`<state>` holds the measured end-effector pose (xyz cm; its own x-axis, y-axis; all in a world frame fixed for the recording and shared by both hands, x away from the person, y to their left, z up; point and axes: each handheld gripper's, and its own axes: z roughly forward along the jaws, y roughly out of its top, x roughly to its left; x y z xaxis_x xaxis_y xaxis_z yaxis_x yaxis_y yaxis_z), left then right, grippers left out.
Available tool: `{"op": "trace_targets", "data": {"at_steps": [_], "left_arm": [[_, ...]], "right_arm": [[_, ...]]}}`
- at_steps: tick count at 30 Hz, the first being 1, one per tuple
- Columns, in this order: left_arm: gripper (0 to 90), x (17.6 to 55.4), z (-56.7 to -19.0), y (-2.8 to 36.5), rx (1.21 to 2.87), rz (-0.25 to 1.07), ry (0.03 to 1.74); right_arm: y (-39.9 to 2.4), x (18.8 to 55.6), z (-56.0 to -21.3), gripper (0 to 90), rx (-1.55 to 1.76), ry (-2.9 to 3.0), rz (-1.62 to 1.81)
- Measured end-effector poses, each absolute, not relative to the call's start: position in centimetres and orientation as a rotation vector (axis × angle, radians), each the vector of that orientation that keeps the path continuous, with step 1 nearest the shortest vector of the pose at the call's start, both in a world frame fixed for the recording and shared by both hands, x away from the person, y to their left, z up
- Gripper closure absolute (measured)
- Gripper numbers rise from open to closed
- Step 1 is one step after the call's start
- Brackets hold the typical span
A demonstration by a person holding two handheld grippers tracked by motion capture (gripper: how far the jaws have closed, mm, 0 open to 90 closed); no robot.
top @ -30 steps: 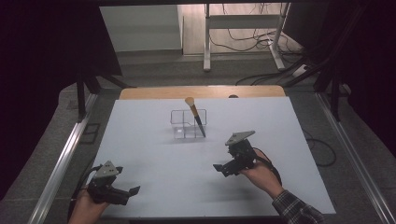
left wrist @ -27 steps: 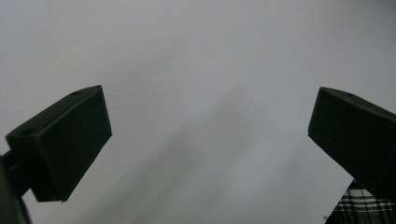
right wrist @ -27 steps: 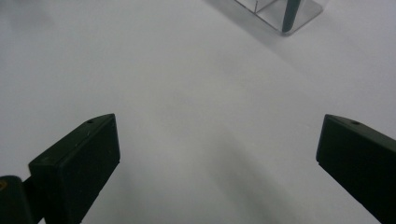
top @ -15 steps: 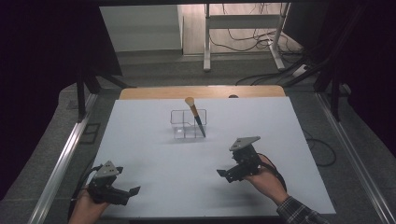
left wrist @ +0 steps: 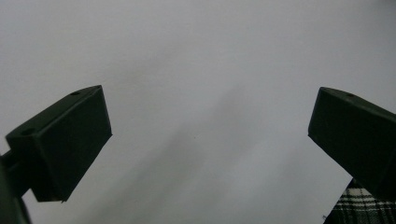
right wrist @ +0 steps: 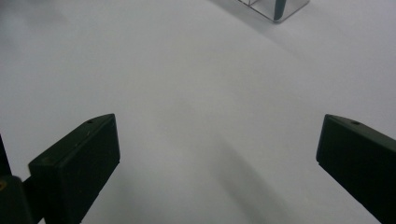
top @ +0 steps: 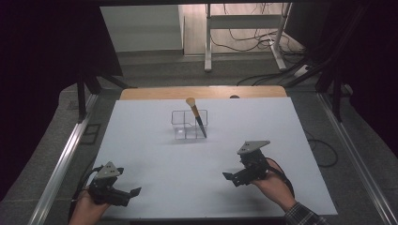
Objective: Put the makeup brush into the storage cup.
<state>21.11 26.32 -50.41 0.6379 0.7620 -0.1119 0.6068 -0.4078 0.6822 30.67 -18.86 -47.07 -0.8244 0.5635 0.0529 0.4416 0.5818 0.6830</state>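
Brush tilted in clear organizer

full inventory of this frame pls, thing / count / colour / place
organiser: 1, clear, compartmented, mid-table toward the far side
brush: 1, tan bristle head up, dark handle, standing tilted in the organiser's right near compartment
mat: 1, white, covering most of the table
table: 1, wood edge showing beyond the mat's far side
stand: 1, white metal legs, on the floor beyond the table
cables: several, dark, on the floor around the stand
left gripper: 1, black with grey plate, near left corner, jaws open, holding nothing
right gripper: 1, black with grey plate, near right, jaws open, holding nothing
sleeve: 1, plaid, right forearm at the bottom edge
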Motion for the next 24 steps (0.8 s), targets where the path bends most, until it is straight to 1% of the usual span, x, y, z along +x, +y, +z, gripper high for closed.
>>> {"op": "trace_targets", "data": {"at_steps": [24], "left_arm": [[0.7, 21.1, -50.4, 26.4, 2.137, 0.281, 1.061]], "right_arm": [[-22.6, 29.4, -46.8, 0.0, 0.921, 2.57, 1.074]]}}
